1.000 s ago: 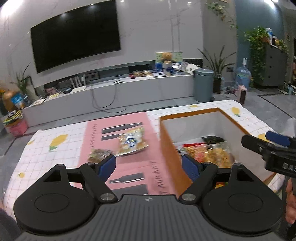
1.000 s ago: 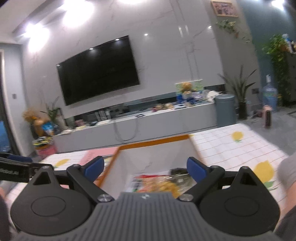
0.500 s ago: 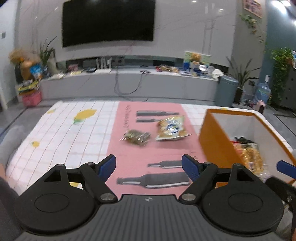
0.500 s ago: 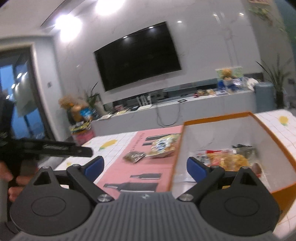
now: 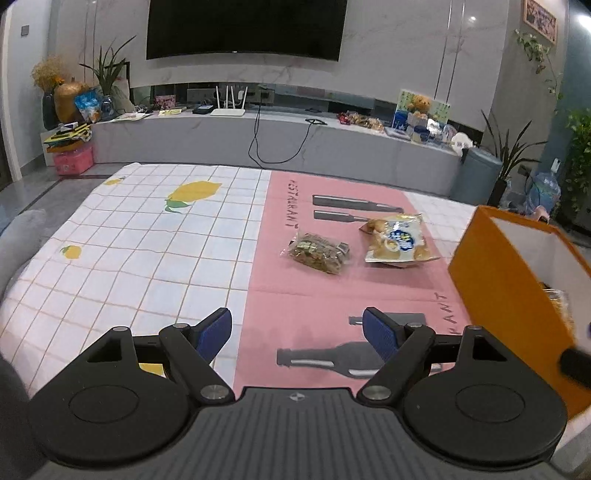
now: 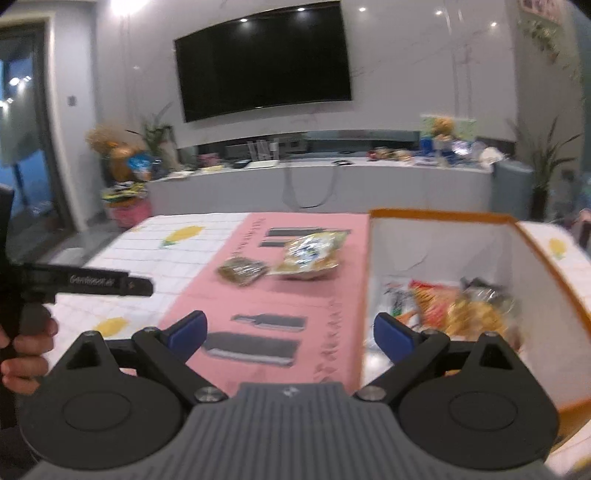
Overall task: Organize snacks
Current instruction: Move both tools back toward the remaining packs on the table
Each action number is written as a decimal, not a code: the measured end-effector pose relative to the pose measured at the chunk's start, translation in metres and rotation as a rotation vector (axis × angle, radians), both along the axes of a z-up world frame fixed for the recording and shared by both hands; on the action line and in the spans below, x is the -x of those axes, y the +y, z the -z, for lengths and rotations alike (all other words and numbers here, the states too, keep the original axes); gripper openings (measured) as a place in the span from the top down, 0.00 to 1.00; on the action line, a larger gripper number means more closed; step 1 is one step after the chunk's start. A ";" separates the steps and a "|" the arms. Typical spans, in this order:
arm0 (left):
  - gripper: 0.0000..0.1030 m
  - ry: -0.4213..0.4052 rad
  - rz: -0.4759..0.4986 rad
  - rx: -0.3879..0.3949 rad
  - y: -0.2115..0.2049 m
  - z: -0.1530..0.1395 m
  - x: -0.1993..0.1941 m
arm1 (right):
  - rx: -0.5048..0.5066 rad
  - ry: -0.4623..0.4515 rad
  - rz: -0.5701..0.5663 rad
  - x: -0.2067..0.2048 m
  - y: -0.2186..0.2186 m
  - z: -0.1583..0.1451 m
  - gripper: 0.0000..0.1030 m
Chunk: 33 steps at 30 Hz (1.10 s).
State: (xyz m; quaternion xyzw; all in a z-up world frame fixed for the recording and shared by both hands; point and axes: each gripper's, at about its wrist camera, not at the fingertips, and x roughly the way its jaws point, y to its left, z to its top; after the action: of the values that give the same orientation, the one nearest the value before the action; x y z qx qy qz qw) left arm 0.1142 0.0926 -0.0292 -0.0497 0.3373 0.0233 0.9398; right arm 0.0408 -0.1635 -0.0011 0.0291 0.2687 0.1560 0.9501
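A living room with a large dark television (image 5: 243,27) on a pale marble wall above a long grey media shelf (image 5: 258,140). In the foreground lies a worktop (image 5: 140,243) covered in a white checked cloth with lemon prints, and a pink placemat (image 5: 314,295) runs down its centre. Two snack packets lie side by side on the mat at centre right: a clear bag of brownish pieces (image 5: 319,252) and a yellow-and-blue bag (image 5: 400,240). An orange box (image 6: 443,258) with white inner walls stands at the mat's right edge, holding more snacks (image 6: 454,306). The cloth's left half is bare. The left tool (image 5: 297,330) hangs low over the mat, fingers spread and empty. The right tool (image 6: 290,332) is likewise spread and empty, straddling the box's near-left wall.
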 end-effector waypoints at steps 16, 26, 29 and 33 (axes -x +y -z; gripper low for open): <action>0.08 0.009 -0.044 0.002 0.006 0.038 -0.084 | -0.050 0.012 -0.004 -0.103 0.047 0.007 0.03; 0.08 -0.052 0.010 0.073 0.026 0.041 -0.125 | 0.035 -0.001 0.046 -0.155 0.088 0.032 0.04; 0.08 -0.017 0.049 0.087 0.025 0.044 -0.141 | 0.038 0.015 0.070 -0.159 0.089 0.037 0.04; 0.08 0.037 0.076 0.044 0.017 0.056 -0.162 | 0.081 -0.030 0.119 -0.148 0.092 0.043 0.05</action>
State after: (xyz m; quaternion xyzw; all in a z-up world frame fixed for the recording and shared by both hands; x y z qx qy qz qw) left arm 0.2763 0.1097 -0.0855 -0.0568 0.3568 -0.0190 0.9322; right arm 0.1892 -0.0710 -0.0445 0.0041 0.2583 0.0885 0.9620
